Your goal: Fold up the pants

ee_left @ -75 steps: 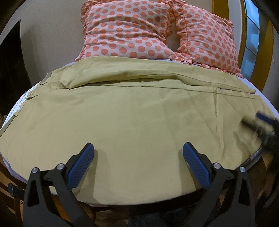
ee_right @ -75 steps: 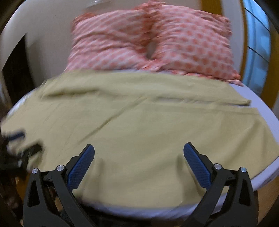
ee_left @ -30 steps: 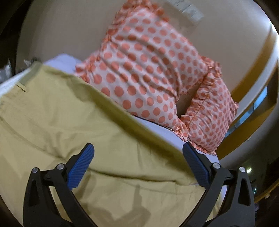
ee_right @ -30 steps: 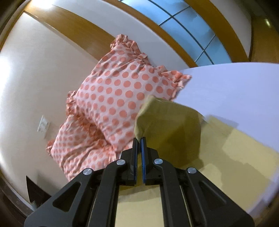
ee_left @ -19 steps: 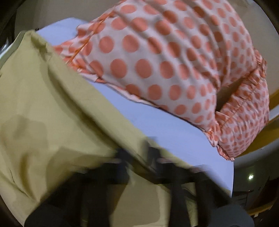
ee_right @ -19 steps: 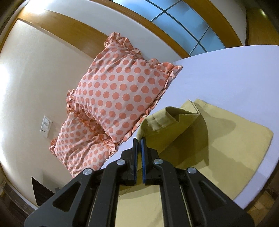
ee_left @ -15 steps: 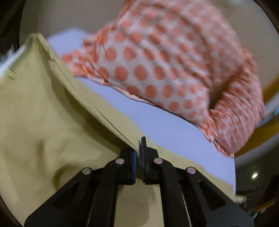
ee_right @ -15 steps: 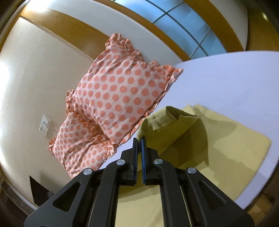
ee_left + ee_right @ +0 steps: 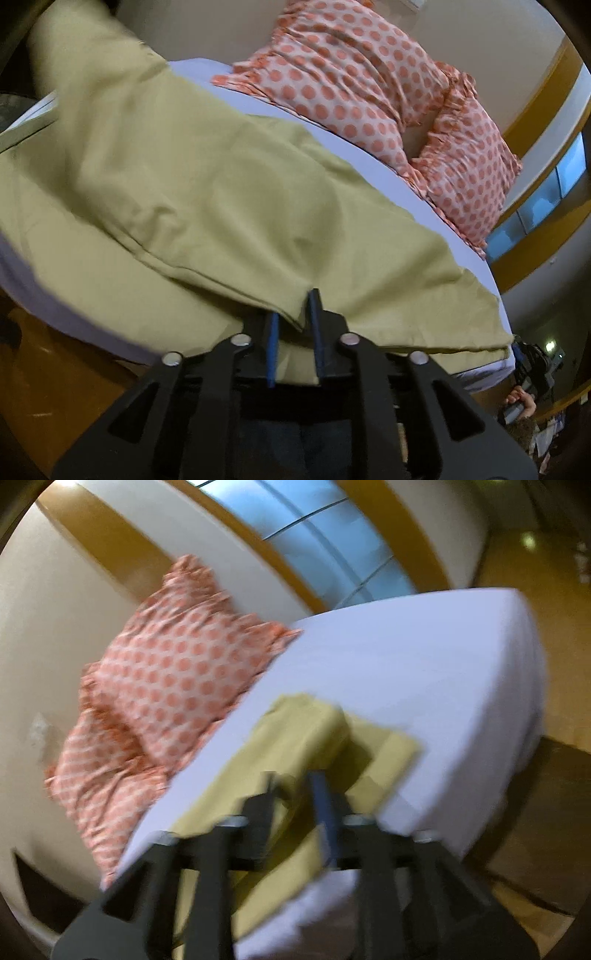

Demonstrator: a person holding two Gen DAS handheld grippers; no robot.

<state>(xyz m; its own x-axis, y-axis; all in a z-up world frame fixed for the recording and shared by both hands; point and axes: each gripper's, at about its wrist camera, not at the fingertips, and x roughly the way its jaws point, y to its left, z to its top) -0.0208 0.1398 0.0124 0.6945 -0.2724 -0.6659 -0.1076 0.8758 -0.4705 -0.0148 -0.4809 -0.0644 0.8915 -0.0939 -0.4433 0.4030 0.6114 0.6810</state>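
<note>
One pants [image 9: 229,192], two pillows [image 9: 354,81], one bed [image 9: 424,657].

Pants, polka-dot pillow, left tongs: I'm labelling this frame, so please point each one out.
pants [image 9: 229,192]: left wrist view, on the broad upper fabric layer.
polka-dot pillow [image 9: 354,74]: left wrist view, on its dotted face.
left tongs [image 9: 293,317]: left wrist view, midway between the blue-padded tips.

Dim, warm indoor light throughout, with cool blue daylight from the window [image 9: 332,539] in the right wrist view. Heavy motion blur across that view, smearing pillows [image 9: 177,672] and pants [image 9: 306,738]. Sharper from the left wrist, soft toward the left edge. Strong fisheye curvature, dark vignetted corners. Soft shadows in the fabric folds.
</note>
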